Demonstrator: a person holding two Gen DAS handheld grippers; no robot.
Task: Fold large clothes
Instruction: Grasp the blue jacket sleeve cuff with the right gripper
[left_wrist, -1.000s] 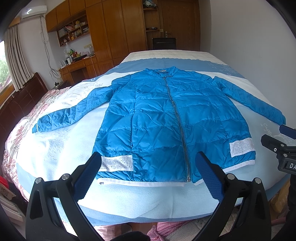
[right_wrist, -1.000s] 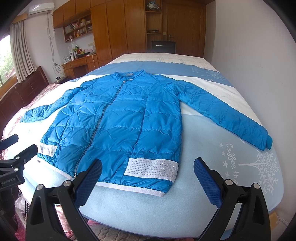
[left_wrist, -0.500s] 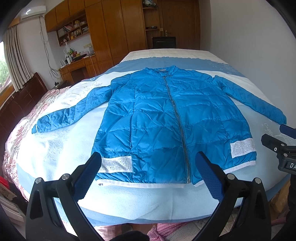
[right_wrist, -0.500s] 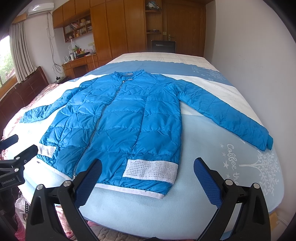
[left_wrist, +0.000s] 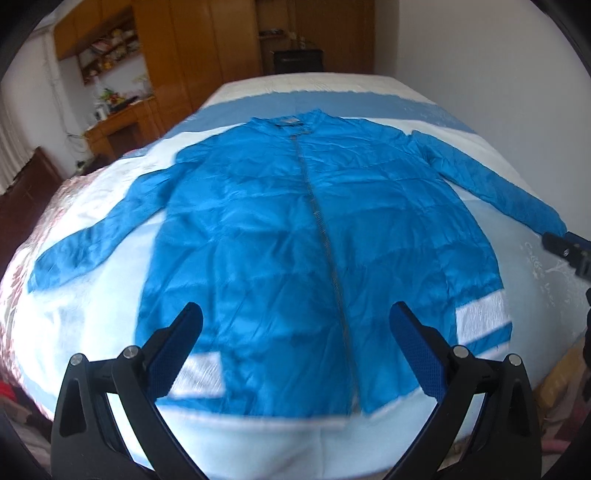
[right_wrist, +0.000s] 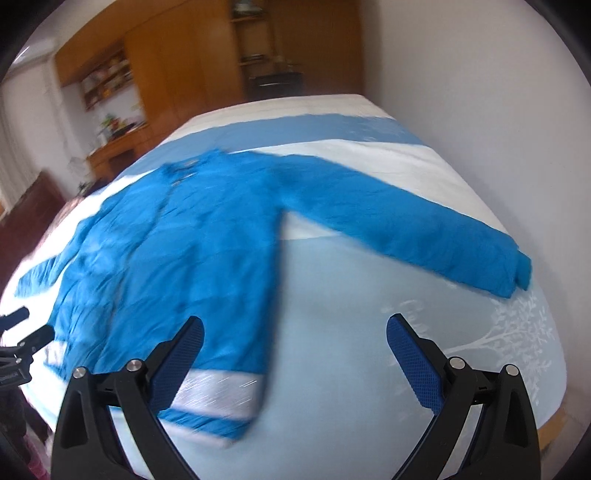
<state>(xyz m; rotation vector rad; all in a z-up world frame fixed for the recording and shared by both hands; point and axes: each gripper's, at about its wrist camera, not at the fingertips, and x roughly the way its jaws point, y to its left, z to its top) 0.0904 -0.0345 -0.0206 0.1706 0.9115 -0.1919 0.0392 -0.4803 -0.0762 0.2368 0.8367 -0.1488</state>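
A bright blue puffer jacket lies flat and zipped on the bed, sleeves spread out, hem toward me. It also shows in the right wrist view, with its right sleeve stretched toward the wall. My left gripper is open and empty, above the jacket's hem near the zipper. My right gripper is open and empty, above the bedcover just right of the jacket's lower right corner. Both views are motion-blurred.
The bed has a light blue and white cover with a tree print. Wooden wardrobes and a desk stand behind. A white wall runs along the bed's right side.
Both grippers have moved forward over the bed. The right gripper has also swung right, toward the right sleeve. The jacket has not moved.
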